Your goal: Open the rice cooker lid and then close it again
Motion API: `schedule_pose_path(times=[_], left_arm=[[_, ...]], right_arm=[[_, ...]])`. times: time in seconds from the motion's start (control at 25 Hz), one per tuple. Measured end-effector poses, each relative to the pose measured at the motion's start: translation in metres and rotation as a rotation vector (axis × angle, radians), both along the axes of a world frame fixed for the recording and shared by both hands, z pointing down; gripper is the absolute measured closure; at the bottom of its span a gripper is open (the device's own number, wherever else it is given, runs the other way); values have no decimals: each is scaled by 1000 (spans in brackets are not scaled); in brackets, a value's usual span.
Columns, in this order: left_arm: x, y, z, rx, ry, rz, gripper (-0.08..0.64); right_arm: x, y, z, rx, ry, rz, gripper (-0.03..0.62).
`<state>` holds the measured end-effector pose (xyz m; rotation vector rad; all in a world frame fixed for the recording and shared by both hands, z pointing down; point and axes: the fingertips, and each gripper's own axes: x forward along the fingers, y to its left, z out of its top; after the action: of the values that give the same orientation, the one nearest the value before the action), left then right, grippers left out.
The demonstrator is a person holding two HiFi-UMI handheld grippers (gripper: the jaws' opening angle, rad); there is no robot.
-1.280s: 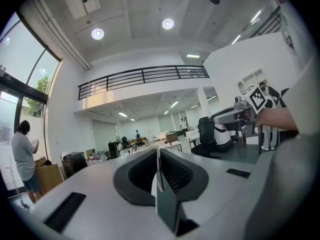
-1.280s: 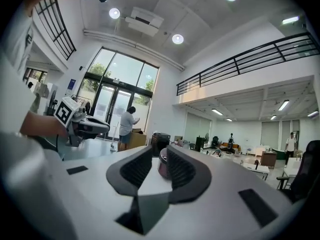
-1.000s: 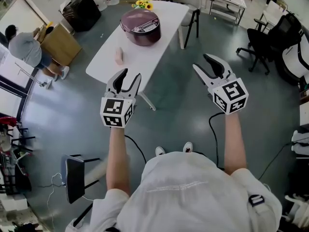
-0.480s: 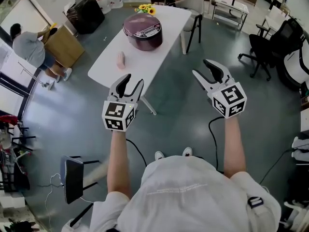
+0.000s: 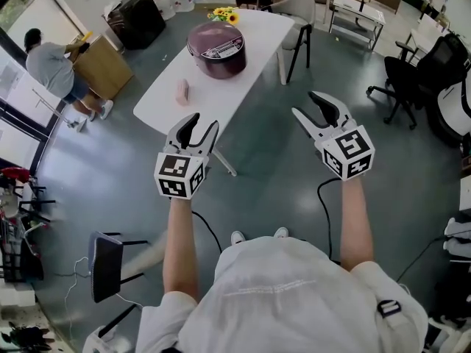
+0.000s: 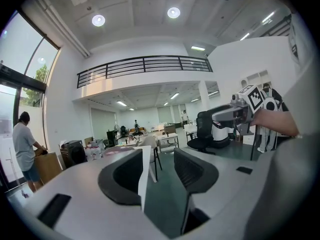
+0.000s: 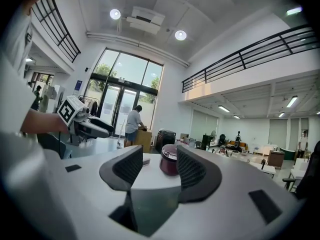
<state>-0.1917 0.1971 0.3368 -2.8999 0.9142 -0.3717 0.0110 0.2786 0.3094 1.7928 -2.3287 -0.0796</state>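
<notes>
- The maroon rice cooker point(image 5: 215, 48) stands on the far half of the white table point(image 5: 243, 79), lid point(image 5: 215, 37) down and shut. Just beyond it, at the far edge, are the yellow flowers point(image 5: 223, 13).
- A small pink object point(image 5: 182, 91) sits nearer you, by the table's left long edge and apart from the cooker.
- The cooker is round, so it has no long axis to line up with. I cannot tell from here which side carries the hinge or the latch.
- The table runs lengthways away from you and to the right. You face its near corner, not a long side.
- Your left gripper point(image 5: 197, 123) is over the grey floor point(image 5: 272, 160) just short of that near corner. Its jaws are wide and empty, and the cooker lies ahead and slightly right.
- Your right gripper point(image 5: 310, 103) is off the table's right side, jaws wide and empty too, with the cooker ahead and to the left. In the right gripper view the cooker point(image 7: 168, 159) shows far off between the jaws.
- Both grippers are well apart from the cooker. The left looks somewhat nearer, but the right looks better aimed at it.
</notes>
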Motion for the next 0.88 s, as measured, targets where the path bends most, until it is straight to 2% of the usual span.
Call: schedule_pose_path(times=[0.4,0.88], left_arm=[[39,9,4,-17,-10,-60,350],[76,-18,13,-51,-11,-69,351]], right_arm=[[44,6,9,-8,-13,-57,365],[82,-19,20,-29,-26,-59,364]])
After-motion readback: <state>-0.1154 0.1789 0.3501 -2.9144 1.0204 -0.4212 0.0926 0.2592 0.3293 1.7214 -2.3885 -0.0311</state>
